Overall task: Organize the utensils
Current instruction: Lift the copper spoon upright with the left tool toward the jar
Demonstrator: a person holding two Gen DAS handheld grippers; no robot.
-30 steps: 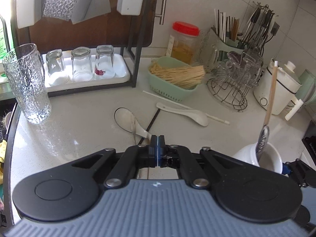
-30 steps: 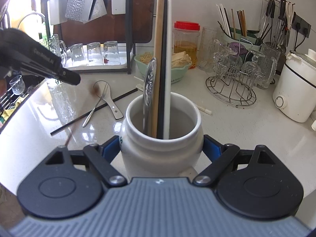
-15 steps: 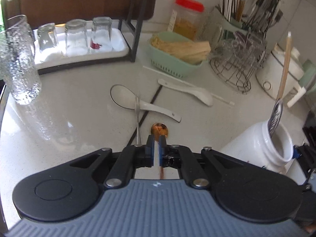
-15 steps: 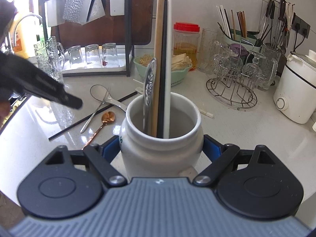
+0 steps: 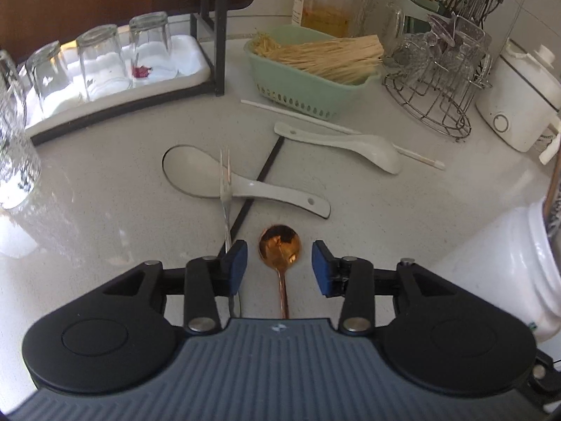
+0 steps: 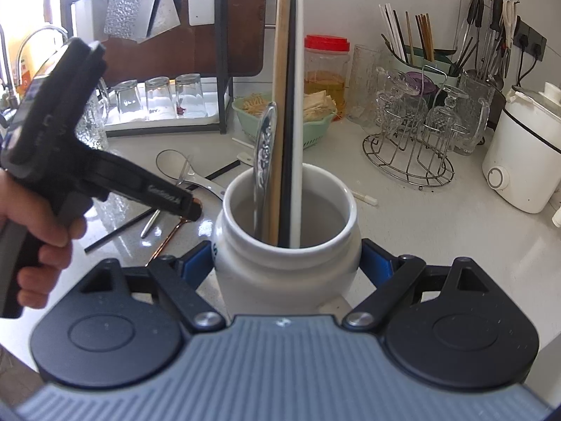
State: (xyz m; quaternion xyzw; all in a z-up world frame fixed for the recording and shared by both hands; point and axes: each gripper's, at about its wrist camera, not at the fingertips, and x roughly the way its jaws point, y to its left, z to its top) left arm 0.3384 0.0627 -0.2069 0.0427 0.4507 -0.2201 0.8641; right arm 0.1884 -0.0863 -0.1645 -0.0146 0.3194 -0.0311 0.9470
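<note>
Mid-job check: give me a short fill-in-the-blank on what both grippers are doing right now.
1. The left gripper is ___ around the copper spoon.
2. The right gripper is shut on the white ___.
3. The fork lies across the ___ rice paddle.

Missing words: open; jar; white

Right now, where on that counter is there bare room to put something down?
Bare counter lies left of the rice paddle, below the glass tray. Another patch sits between the ladle, the jar and the wire rack. The middle is crowded: paddle, fork, copper spoon, black chopstick.
</note>
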